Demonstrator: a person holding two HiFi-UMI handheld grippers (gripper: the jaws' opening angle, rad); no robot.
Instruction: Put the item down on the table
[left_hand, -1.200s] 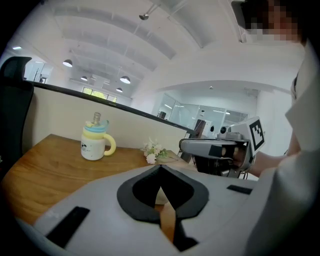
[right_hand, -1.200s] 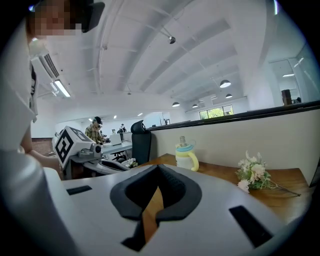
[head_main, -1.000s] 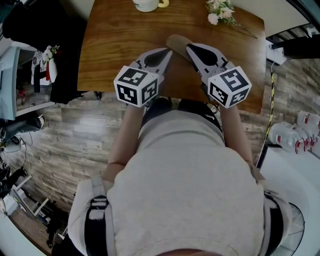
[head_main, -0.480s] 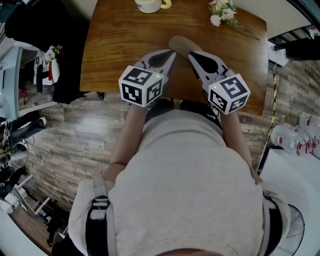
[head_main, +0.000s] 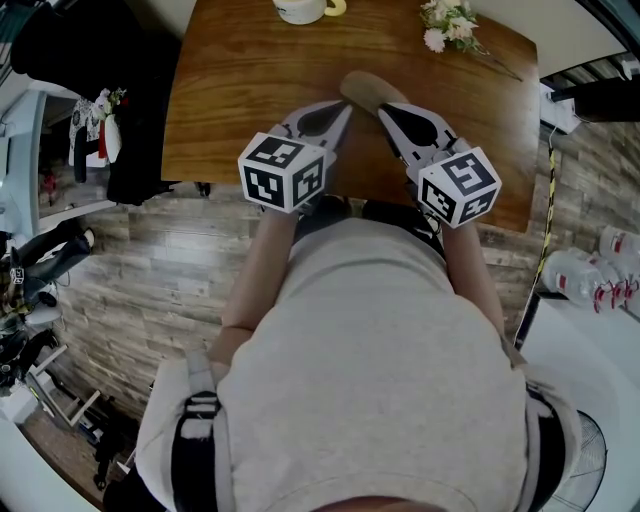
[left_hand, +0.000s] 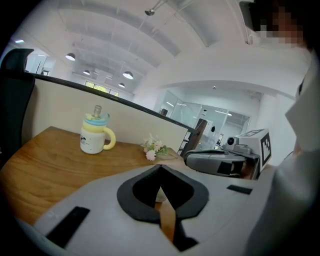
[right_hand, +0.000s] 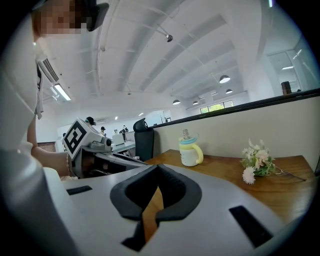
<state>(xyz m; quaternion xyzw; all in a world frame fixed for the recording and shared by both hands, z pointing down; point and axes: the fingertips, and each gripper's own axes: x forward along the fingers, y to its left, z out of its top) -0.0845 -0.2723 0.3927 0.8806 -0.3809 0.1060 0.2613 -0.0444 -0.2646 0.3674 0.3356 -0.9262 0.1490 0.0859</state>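
Pointing left-right, the tan item (head_main: 363, 87) stretches crosswise over the table (head_main: 230, 100).

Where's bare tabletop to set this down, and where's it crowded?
Bare wood: the left half of the table, from the mug to the near edge, and the strip right of the right gripper, below the flowers. Crowded: the middle, where the left gripper and right gripper meet at the tan item.
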